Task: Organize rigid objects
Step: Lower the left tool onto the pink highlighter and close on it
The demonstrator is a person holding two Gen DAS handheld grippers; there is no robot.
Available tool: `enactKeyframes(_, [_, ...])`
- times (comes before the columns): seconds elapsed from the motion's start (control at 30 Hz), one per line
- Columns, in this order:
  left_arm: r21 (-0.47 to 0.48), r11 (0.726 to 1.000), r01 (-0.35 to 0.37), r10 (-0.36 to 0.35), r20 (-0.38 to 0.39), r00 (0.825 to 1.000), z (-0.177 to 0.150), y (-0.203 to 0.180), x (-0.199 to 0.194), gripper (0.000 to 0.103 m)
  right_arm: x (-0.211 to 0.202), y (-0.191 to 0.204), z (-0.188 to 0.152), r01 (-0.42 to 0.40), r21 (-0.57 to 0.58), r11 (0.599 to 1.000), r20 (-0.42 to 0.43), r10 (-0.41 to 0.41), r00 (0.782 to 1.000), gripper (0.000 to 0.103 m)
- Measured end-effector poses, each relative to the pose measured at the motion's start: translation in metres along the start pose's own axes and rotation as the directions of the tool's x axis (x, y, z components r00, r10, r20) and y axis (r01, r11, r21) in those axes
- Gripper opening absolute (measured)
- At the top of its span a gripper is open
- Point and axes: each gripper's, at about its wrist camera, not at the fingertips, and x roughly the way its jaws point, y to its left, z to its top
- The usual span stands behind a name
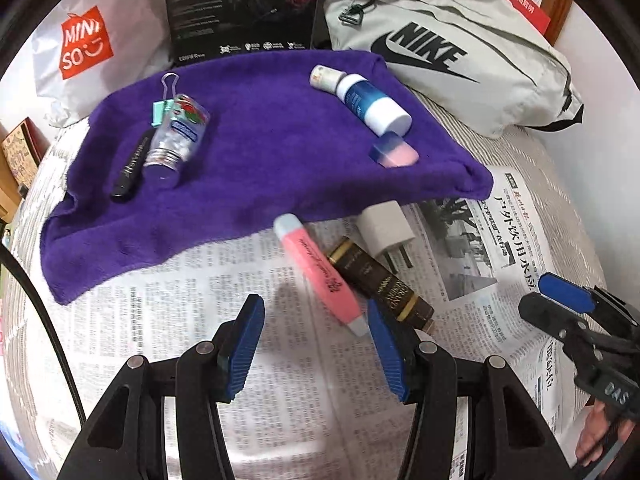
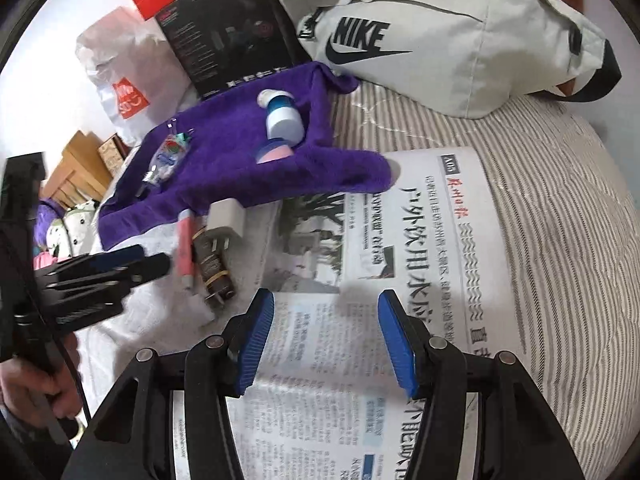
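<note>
A purple towel (image 1: 260, 140) holds a mint binder clip (image 1: 162, 110), a clear bottle (image 1: 176, 136), a black tube (image 1: 130, 168), a small white bottle (image 1: 326, 78), a blue-and-white bottle (image 1: 372, 104) and a blue-pink eraser (image 1: 394, 154). In front of it, on the newspaper (image 1: 200, 320), lie a pink tube (image 1: 316, 272), a brown-gold tube (image 1: 376, 284) and a white charger (image 1: 380, 228). My left gripper (image 1: 316, 344) hovers open just short of the pink tube's near end. My right gripper (image 2: 328, 344) stands open over bare newspaper (image 2: 420, 240), right of the tubes (image 2: 212, 268).
A grey Nike bag (image 1: 440, 52), a black box (image 1: 240, 4) and a white Miniso bag (image 1: 86, 44) line the back edge of the towel. Striped bedding (image 2: 560, 220) spreads to the right. A hand (image 2: 24, 392) holds the left gripper (image 2: 120, 268).
</note>
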Motion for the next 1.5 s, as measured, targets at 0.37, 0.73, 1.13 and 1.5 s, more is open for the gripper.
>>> enactKeyframes(0.37, [0.008,0.998,-0.063,0.064,-0.023,0.998,-0.006,0.0,0.014,0.052,-0.002,0.009,-0.003,-0.032,-0.017,0.999,-0.012,0.032,0.999,0.055])
enactKeyframes(0.73, [0.014,0.997,-0.074,0.074,-0.025,0.997,-0.001,0.007,0.011,0.052,0.003,0.011,-0.006,-0.064,-0.027,0.998,-0.045,0.062,0.997,0.055])
enactKeyframes(1.13, [0.038,0.998,-0.056,0.056,-0.001,0.998,0.015,0.0,0.024,0.016,0.011,0.018,-0.008,-0.067,-0.054,0.996,-0.075,0.063,0.995,0.055])
enactKeyframes(1.5, [-0.001,0.999,-0.05,0.05,0.007,0.999,-0.006,0.032,0.01,0.016,0.023,0.047,0.014,-0.098,-0.109,0.989,-0.066,0.091,0.994,0.055])
